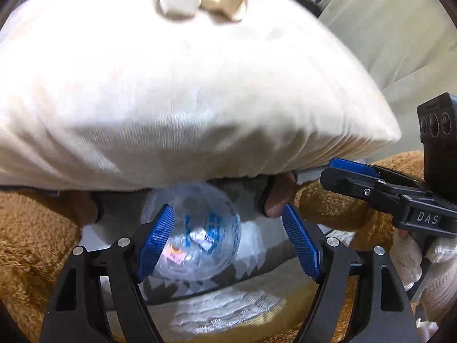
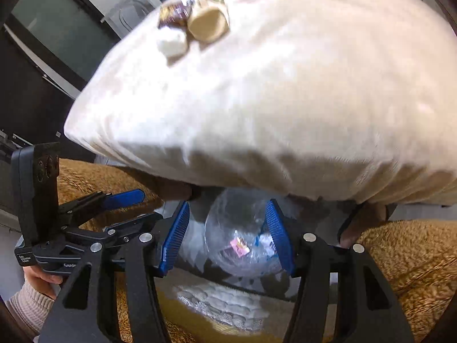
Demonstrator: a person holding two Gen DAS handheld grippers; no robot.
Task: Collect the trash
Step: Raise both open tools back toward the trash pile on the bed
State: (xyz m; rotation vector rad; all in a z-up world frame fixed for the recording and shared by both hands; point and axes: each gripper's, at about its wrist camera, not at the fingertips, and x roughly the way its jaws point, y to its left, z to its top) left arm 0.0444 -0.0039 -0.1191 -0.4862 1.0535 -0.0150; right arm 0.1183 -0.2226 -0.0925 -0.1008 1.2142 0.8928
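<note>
The left tongs (image 1: 228, 240) stood wide, one pad against a clear bottle (image 1: 194, 231), the other pad clear of it. In the right view, the right tongs (image 2: 227, 237) were partly open; its bottle (image 2: 242, 237) touched one pad, though a grip couldn't be told. Above hung a big white pillow (image 1: 177, 91) carrying a paper cup (image 2: 207, 24) and a white wad (image 2: 172, 41), over brown plush (image 2: 400, 257).

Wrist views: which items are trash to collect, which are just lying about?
Trash: clear plastic bottle, paper cup, crumpled tissue, dark wrapper.
Lying about: white pillow, brown fuzzy blanket, grey patterned cloth.
</note>
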